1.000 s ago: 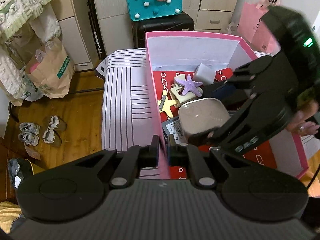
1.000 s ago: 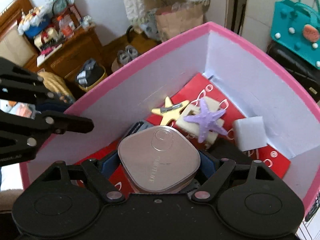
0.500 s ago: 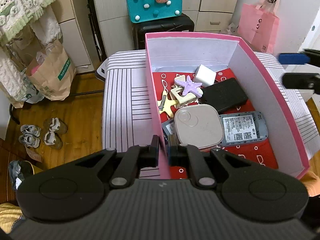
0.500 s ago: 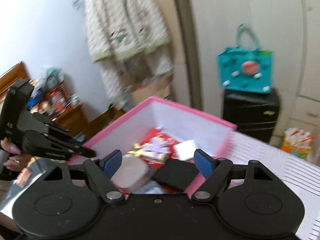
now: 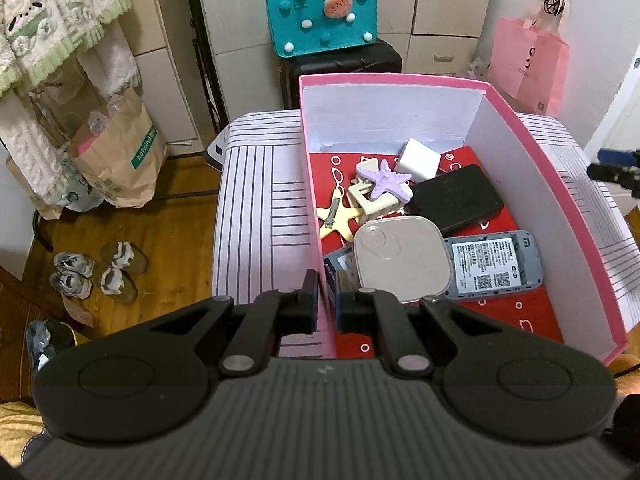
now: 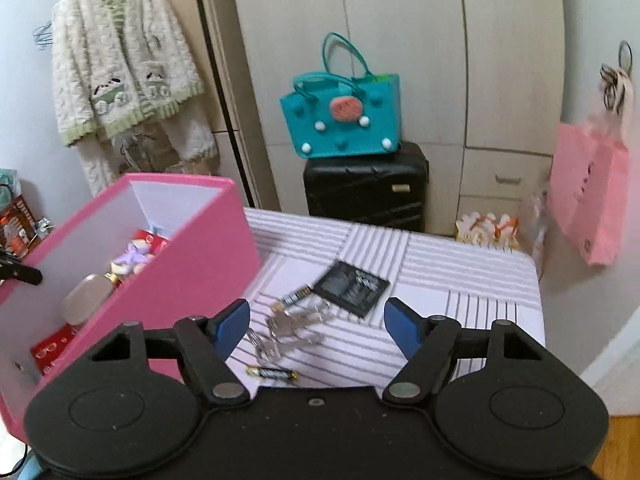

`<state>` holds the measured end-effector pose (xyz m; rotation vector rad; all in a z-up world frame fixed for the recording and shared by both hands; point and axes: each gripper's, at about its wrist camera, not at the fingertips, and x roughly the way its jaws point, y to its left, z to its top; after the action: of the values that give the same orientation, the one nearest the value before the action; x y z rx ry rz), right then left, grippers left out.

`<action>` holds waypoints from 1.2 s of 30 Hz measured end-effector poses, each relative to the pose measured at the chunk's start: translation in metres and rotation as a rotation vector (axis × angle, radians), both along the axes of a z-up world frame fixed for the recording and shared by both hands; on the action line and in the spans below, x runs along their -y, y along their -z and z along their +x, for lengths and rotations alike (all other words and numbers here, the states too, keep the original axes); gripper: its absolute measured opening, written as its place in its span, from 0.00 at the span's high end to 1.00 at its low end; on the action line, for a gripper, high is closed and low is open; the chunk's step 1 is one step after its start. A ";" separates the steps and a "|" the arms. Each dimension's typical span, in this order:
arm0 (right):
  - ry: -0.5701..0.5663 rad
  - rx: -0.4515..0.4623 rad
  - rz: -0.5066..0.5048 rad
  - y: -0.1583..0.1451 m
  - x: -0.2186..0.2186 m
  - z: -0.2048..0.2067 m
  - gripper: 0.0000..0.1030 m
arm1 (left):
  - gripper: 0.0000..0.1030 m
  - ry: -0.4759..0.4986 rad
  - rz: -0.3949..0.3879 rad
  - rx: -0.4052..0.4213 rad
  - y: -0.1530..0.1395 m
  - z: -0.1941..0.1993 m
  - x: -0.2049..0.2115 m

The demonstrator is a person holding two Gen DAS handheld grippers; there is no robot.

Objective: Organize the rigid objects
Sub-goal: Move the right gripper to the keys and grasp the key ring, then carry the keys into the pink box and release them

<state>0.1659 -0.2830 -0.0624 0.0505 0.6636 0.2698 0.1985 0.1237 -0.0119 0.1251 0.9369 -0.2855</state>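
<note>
My left gripper is shut on the near left wall of the pink box. Inside lie a beige rounded case, a grey router, a black power bank, a purple starfish, a yellow star clip and a white cube. My right gripper is open and empty above the striped table, to the right of the pink box. Below it lie keys, two batteries and a black packet.
A teal bag sits on a black suitcase behind the table. A pink bag hangs at the right. A paper bag and shoes are on the floor at the left.
My right gripper let go of the beige case in the box, opened, lifted out and swung right over the table. My left gripper kept its hold on the box wall.
</note>
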 end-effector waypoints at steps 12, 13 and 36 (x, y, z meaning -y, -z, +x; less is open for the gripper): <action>-0.207 -0.025 -0.070 0.041 -0.039 0.002 0.54 | 0.96 -0.049 0.005 0.044 0.000 -0.006 0.002; -0.220 -0.021 -0.074 0.043 -0.042 0.004 0.56 | 0.96 -0.053 0.008 0.054 0.000 -0.008 0.003; -0.175 0.100 -0.026 -0.015 -0.051 0.025 0.95 | 0.96 -0.096 -0.042 0.124 0.015 0.002 0.003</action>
<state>0.1909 -0.2323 -0.0470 -0.0458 0.5720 0.4297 0.2007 0.1210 -0.0264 0.0582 0.8103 -0.2067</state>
